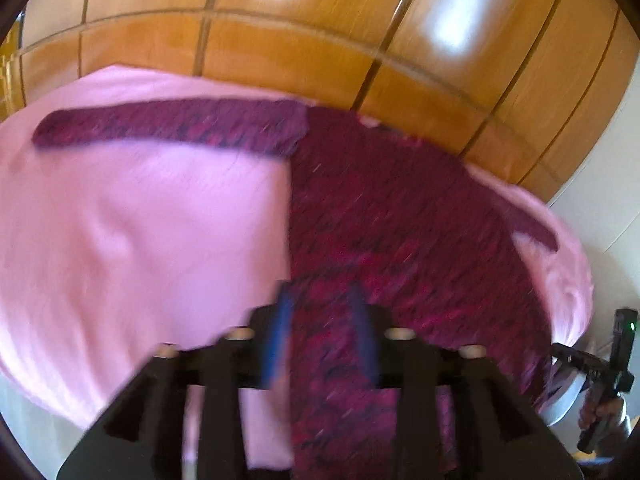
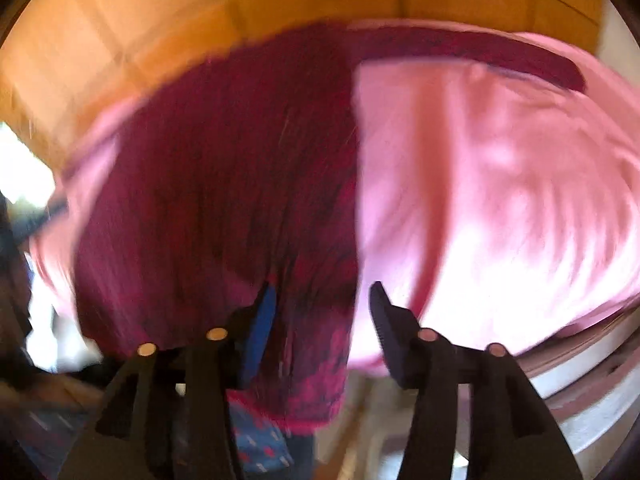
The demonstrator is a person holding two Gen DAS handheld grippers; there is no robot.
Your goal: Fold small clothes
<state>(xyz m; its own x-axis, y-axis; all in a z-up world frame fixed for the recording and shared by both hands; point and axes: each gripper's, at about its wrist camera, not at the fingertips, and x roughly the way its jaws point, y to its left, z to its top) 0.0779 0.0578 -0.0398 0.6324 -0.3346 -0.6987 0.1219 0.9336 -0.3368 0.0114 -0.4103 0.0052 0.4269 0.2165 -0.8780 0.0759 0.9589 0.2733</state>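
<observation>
A dark magenta knit sweater (image 1: 400,220) lies flat on a pink sheet (image 1: 140,220), its body running toward me and one sleeve (image 1: 172,126) stretched out to the left. My left gripper (image 1: 322,300) hovers open over the sweater's near left edge. In the right wrist view the sweater (image 2: 224,184) fills the left half, its hem hanging over the bed edge. My right gripper (image 2: 322,300) is open over the sweater's right edge, holding nothing. Both views are motion-blurred.
Wooden wardrobe doors (image 1: 320,32) stand behind the bed. The pink sheet (image 2: 500,200) spreads right of the sweater. The other hand-held gripper (image 1: 608,376) shows at the left wrist view's lower right. A blue patterned fabric (image 2: 260,444) lies below the bed edge.
</observation>
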